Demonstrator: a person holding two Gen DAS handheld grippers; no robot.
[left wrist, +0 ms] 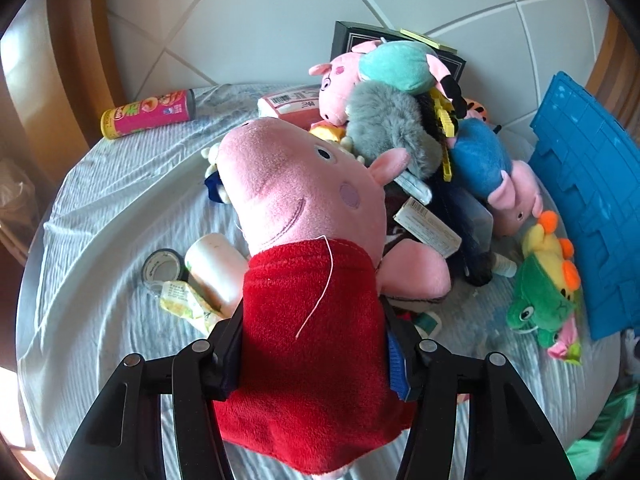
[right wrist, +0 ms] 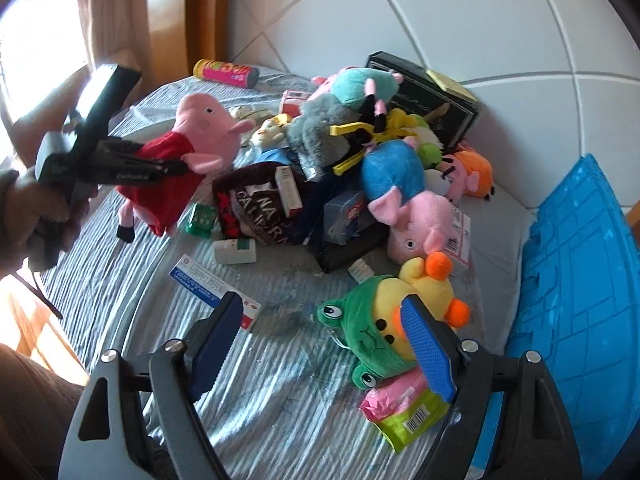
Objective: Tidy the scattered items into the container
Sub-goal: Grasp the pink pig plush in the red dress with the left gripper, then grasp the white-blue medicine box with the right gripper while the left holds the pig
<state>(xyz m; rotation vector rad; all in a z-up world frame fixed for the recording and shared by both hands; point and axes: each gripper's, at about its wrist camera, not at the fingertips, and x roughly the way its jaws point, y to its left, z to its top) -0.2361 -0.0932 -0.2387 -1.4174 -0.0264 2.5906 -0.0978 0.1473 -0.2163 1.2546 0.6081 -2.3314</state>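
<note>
My left gripper [left wrist: 314,350] is shut on a pink pig plush in a red dress [left wrist: 304,240], gripped at the dress. The right wrist view shows this pig plush [right wrist: 188,148] hanging clear of the bed, legs dangling, held by the left gripper [right wrist: 172,168] in a person's hand [right wrist: 36,208]. My right gripper [right wrist: 324,344] stands open low over the bed, its right finger against a yellow duck plush in a green frog hood [right wrist: 384,320]. The blue container [right wrist: 576,288] lies at the right edge, also in the left wrist view as the blue container [left wrist: 588,200].
A heap of plush toys [right wrist: 360,152], boxes and packets sits on the striped bed sheet [right wrist: 280,400]. A pink snack can [left wrist: 148,114] lies far left. A black box [right wrist: 424,96] leans on the white headboard. A pink-green packet [right wrist: 404,412] lies by my right finger.
</note>
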